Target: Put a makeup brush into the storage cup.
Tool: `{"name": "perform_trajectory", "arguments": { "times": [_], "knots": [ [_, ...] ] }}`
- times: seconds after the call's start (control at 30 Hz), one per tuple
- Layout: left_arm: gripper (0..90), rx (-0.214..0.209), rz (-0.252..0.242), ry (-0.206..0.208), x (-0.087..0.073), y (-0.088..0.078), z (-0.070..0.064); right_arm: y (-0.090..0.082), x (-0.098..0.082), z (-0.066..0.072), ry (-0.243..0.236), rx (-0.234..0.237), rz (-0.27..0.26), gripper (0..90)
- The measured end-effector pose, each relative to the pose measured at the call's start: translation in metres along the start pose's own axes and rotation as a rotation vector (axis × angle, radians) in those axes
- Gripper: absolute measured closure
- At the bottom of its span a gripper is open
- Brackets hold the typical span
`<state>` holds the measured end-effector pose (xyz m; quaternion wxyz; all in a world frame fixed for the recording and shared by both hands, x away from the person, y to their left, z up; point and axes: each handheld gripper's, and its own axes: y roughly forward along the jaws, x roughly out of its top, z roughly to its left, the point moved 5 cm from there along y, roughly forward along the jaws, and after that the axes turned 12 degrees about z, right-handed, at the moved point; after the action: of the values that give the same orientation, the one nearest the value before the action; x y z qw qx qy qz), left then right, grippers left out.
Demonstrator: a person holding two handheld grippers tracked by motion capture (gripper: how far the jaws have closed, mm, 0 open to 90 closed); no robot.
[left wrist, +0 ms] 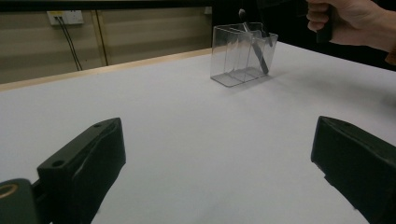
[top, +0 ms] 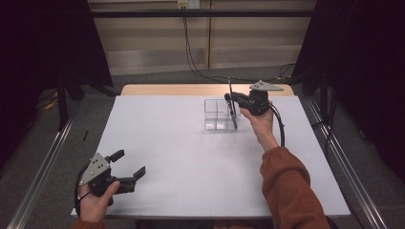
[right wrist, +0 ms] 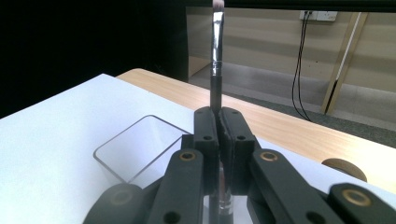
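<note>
A thin brush [top: 233, 115] with a dark handle and silver ferrule stands nearly upright, bristles up. My right gripper [top: 231, 99] is shut on its handle, above the clear divided container [top: 213, 114] at the table's far middle. In the right gripper view the brush [right wrist: 217, 42] rises from between the closed pads of my right gripper [right wrist: 220, 126], with the container's rim [right wrist: 135, 149] just below. In the left gripper view the brush's lower end [left wrist: 259, 53] leans inside the container [left wrist: 233, 56]. My left gripper [top: 129, 163] rests open at the near left with nothing between its jaws; it also appears as my left gripper [left wrist: 219, 158].
The white table top [top: 191, 157] has a wooden strip [top: 181, 89] along its far edge. Cables [top: 191, 52] hang on the wall behind. Metal rails [top: 43, 167] run along both sides of the table. A person's orange sleeve [top: 286, 186] reaches in at the right.
</note>
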<state>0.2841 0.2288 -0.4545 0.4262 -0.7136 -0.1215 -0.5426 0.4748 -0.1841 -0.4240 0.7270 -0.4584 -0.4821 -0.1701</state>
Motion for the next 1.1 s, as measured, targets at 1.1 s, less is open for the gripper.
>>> {"name": "perform_trajectory", "arguments": {
  "times": [1.1],
  "knots": [
    [3.1, 0.001, -0.001, 0.002, 0.0, -0.001, 0.0, 0.005, -0.022, -0.007, 0.025, 0.011, 0.041, 86.0]
  ]
}}
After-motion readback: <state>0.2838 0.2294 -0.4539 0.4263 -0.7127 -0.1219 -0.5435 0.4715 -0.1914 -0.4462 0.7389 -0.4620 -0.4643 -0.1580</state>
